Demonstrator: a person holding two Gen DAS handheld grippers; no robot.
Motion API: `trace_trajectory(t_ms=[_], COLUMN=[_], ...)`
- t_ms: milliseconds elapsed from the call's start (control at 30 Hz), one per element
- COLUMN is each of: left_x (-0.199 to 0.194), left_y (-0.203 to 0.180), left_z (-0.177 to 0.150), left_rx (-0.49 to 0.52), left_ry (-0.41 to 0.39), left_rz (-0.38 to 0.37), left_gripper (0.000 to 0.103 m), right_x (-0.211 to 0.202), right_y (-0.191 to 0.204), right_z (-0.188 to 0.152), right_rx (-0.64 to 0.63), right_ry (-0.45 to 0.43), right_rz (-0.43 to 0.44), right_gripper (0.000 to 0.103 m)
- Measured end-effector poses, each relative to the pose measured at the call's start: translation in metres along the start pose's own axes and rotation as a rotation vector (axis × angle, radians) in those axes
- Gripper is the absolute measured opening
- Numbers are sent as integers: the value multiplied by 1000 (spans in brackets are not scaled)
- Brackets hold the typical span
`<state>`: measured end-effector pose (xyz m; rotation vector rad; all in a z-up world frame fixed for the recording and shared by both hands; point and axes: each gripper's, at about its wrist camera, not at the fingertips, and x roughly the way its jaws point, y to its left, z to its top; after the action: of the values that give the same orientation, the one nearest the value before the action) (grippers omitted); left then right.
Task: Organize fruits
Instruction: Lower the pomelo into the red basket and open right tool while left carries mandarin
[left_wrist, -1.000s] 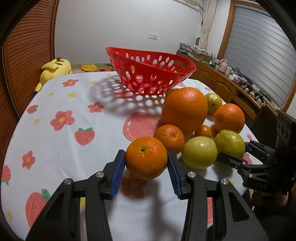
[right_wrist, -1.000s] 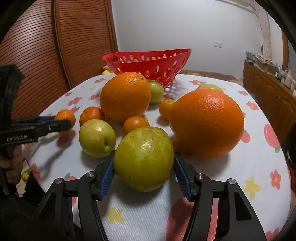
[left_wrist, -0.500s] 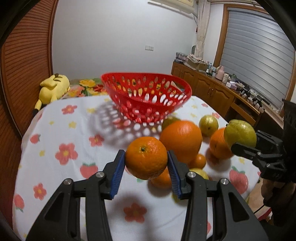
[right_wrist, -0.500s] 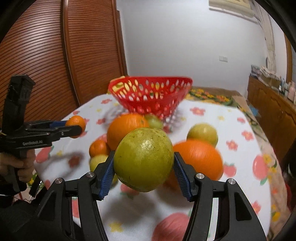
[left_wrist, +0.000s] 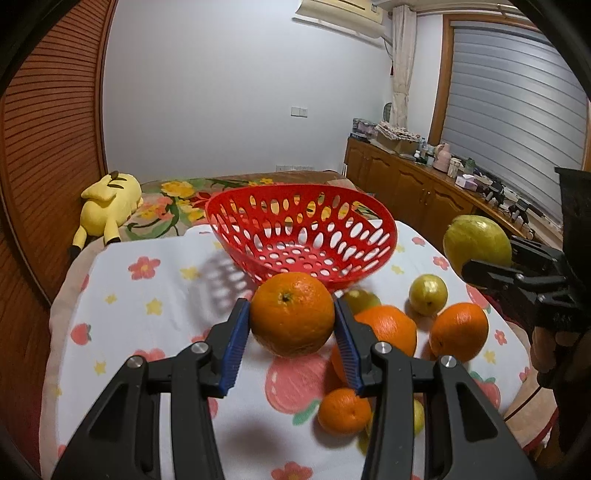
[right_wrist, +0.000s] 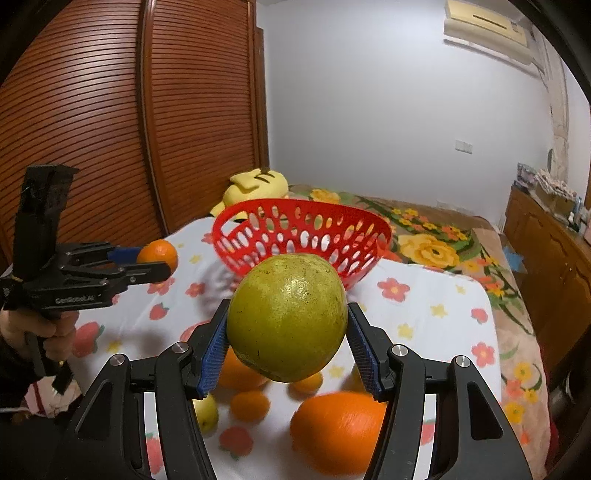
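While the left gripper (left_wrist: 291, 332) clamped an orange (left_wrist: 291, 314) at frame centre, the right gripper (right_wrist: 286, 345) clamped a green fruit (right_wrist: 287, 321) below the red basket (right_wrist: 301, 236).

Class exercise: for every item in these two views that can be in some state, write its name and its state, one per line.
Left tool: shut on the orange, raised.
Orange: gripped, off the table.
Right tool: shut on the green fruit, raised.
Green fruit: gripped, off the table.
Red basket: upright, empty.
Loose fruits: resting on the tablecloth.
Plush toy: lying on the bed.
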<state>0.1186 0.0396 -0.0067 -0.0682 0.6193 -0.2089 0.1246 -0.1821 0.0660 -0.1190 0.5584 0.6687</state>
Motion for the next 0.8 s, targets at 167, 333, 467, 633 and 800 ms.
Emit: trace_trajectory(t_ms=[167, 333, 467, 633, 800], left_x=[4, 11, 20, 25, 30], left_y=[0, 2, 4, 5, 3], left_z=[10, 16, 22, 27, 32], left_rx=[10, 10, 19, 26, 37], left_ry=[-1, 10, 24, 31, 36], left_rz=[7, 7, 17, 24, 27], left_gripper=[44, 44, 44, 44, 44], right_x=[13, 34, 53, 77, 106], right_y=[-12, -23, -31, -32, -33], right_z=[15, 31, 40, 44, 46], right_rx=[18, 16, 4, -22, -31], right_ry=[15, 55, 100, 166, 239], right_rz=[9, 9, 5, 6, 16], right_gripper=[61, 61, 61, 61, 61])
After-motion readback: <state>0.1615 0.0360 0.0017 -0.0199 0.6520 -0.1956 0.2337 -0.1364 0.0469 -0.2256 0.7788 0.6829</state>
